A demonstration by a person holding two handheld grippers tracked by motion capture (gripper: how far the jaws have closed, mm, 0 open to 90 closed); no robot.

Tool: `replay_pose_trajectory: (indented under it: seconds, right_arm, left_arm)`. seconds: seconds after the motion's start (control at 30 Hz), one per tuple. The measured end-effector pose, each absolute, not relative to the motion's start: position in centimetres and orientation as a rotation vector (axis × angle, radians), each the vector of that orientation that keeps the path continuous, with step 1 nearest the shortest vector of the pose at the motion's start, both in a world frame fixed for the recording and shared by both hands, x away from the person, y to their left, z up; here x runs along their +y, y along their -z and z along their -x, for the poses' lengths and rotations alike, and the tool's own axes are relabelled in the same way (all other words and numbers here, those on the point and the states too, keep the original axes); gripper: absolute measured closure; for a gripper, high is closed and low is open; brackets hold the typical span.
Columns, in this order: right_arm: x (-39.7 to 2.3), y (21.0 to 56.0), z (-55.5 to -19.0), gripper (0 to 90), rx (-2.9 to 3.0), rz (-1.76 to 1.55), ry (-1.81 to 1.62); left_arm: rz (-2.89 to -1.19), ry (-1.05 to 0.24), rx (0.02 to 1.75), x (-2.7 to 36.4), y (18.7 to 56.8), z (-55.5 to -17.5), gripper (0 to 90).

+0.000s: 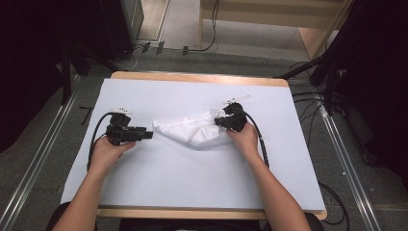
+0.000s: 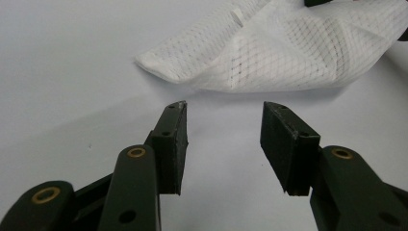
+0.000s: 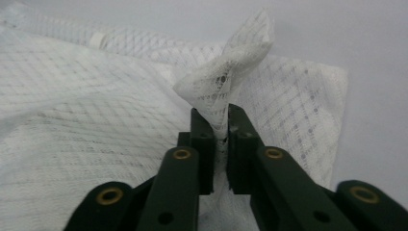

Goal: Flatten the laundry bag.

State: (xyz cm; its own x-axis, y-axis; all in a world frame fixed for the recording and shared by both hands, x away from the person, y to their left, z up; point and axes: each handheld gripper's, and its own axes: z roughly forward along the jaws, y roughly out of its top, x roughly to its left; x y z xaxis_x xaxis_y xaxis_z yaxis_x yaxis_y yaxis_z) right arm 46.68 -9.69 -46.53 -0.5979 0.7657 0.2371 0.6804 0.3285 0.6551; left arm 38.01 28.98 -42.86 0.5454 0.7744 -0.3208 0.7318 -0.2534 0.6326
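Note:
A white mesh cloth point(image 1: 190, 130) lies crumpled in the middle of the pale table sheet point(image 1: 192, 173). My right gripper point(image 1: 222, 121) is at the cloth's right end, shut on a pinched-up fold of it point(image 3: 226, 82); the jaws press the mesh between them point(image 3: 220, 126). My left gripper point(image 1: 148, 135) rests on the sheet just left of the cloth, open, with nothing between its fingers point(image 2: 223, 139). In the left gripper view the cloth's near corner point(image 2: 163, 65) lies a short way beyond the fingertips point(image 2: 175, 125).
A wooden table edge point(image 1: 197, 77) frames the sheet at the back and front. Cables point(image 1: 262, 139) trail from both grippers. Dark stands and floor rails flank the table on both sides.

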Motion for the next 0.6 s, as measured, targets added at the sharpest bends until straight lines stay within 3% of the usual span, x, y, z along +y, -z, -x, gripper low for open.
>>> replay_pose_trajectory:
  seconds: [0.6]
  right_arm:
    - [-8.2, 40.4, -42.2, 88.8, 2.475, -1.111, -1.303]
  left_arm:
    - [-2.0, -0.081, 1.222, 29.4, 42.6, -38.1, 52.5]
